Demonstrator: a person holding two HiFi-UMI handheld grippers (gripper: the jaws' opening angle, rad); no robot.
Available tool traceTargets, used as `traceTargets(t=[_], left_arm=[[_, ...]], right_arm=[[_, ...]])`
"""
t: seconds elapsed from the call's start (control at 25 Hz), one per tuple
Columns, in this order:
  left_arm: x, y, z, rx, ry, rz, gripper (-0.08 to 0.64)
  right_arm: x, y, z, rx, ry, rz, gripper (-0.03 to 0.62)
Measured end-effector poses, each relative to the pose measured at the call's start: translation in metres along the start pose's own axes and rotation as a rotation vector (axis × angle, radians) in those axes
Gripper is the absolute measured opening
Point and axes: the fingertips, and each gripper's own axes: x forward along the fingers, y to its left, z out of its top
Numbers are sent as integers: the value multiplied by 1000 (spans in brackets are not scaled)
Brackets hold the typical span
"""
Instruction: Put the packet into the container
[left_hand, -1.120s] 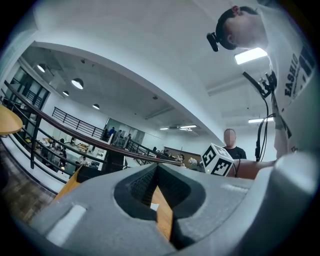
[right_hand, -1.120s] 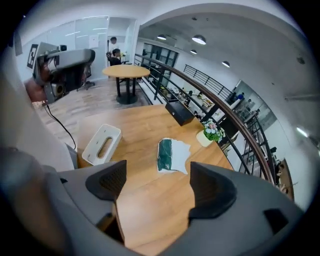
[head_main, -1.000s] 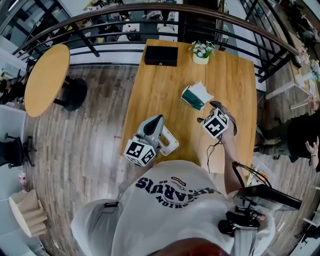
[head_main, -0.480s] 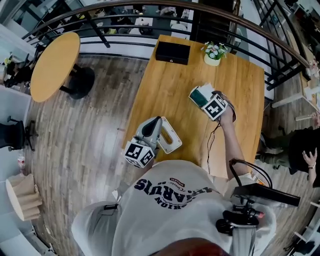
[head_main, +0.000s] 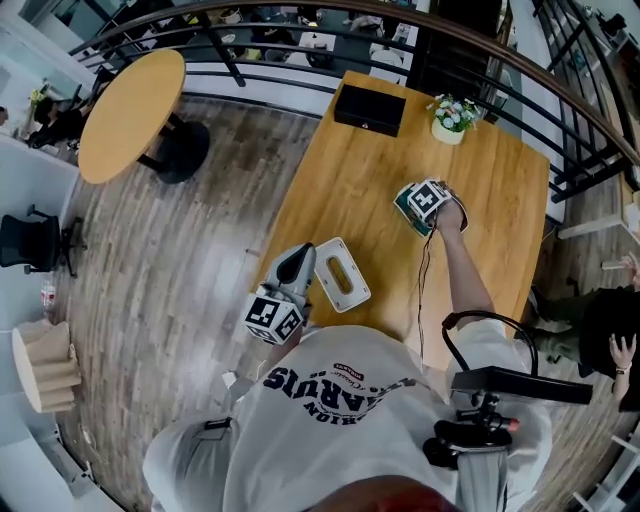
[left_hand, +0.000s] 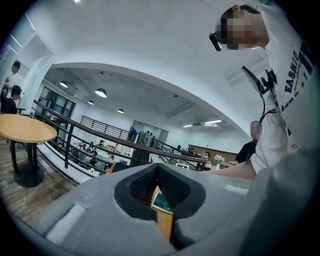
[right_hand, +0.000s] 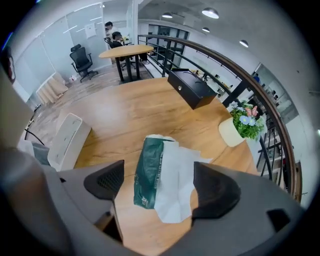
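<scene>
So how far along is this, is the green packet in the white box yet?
Not yet. Nothing is done: the packet lies on the table, apart from the white container. In hand: the right gripper is over it, fingers just opened wider, either side of the packet, not gripping. Still to do: grip, carry, drop it in. The left gripper is shut beside the container.

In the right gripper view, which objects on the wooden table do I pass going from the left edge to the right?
White rectangular container → green and white packet → cream pot of flowers. Long black box left out: it overlaps the packet sideways.
</scene>
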Motion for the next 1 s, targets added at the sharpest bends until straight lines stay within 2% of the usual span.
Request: traceTargets(t=[0.28,0.48,0.88,0.92,1.0], left_arm=[[6,5,-7,-5,36,26,2],[10,6,-14,-4,52,41,2],[17,6,-15,8,64,42,2],[17,5,-15,11,65,39,2],[17,4,-16,16,66,38,2]], right_arm=[[60,-10,-2,32,37,37,448],[85,-3,-6,32,34,25,451],[94,-6,-8,54,-3,-3,444],[92,-6,-7,60,-18,-2,337],[89,-8,-6,89,-60,-12,263]])
